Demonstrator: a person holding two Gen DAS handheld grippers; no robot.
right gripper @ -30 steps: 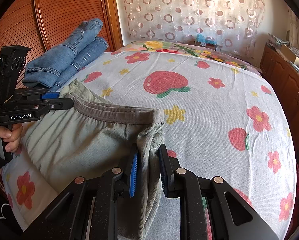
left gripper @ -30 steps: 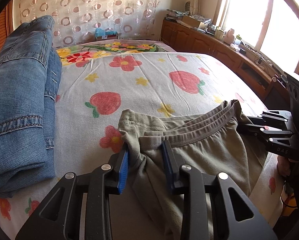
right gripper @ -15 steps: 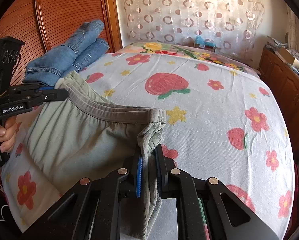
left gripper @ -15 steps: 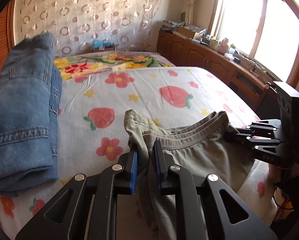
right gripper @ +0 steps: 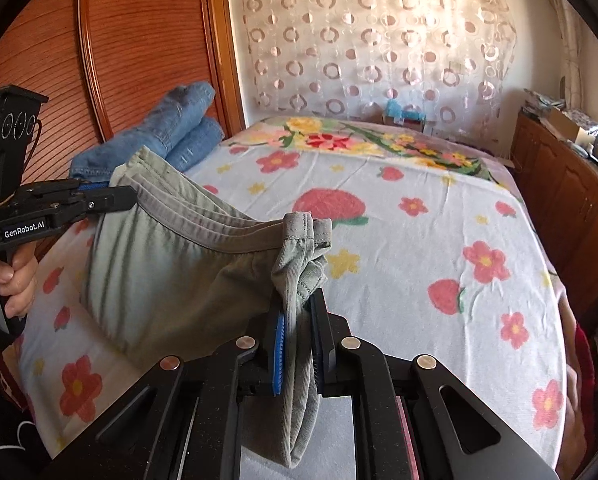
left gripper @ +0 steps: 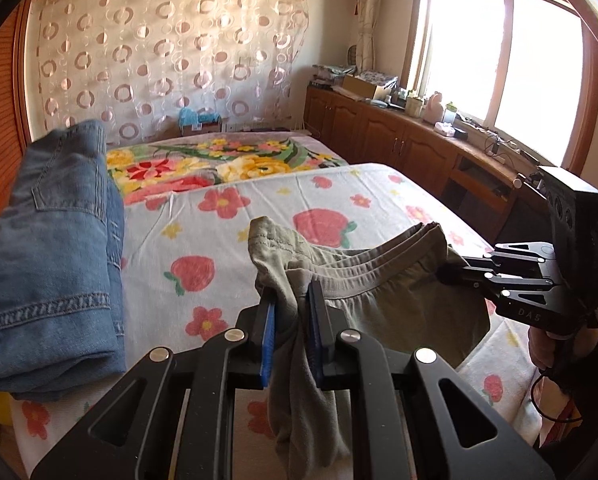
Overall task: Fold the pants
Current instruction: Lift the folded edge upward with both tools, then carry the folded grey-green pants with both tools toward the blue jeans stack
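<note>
Olive-green pants (left gripper: pixel 395 304) hang by the waistband between my two grippers, lifted above the near edge of the bed. My left gripper (left gripper: pixel 291 300) is shut on one corner of the waistband. My right gripper (right gripper: pixel 299 308) is shut on the other corner; it also shows in the left wrist view (left gripper: pixel 447 274). The left gripper shows in the right wrist view (right gripper: pixel 133 196). The pants (right gripper: pixel 179 276) sag in the middle, and the fabric below drapes down out of sight.
The bed (right gripper: pixel 419 240) has a white sheet with strawberries and flowers. Folded blue jeans (left gripper: pixel 47 256) lie at its left side by the wooden headboard (right gripper: pixel 119 40). Wooden cabinets (left gripper: pixel 399 144) run under the window on the right.
My left gripper has closed on the waistband corner. Both grippers have lifted the pants higher off the bed, and the waistband now hangs stretched between them.
</note>
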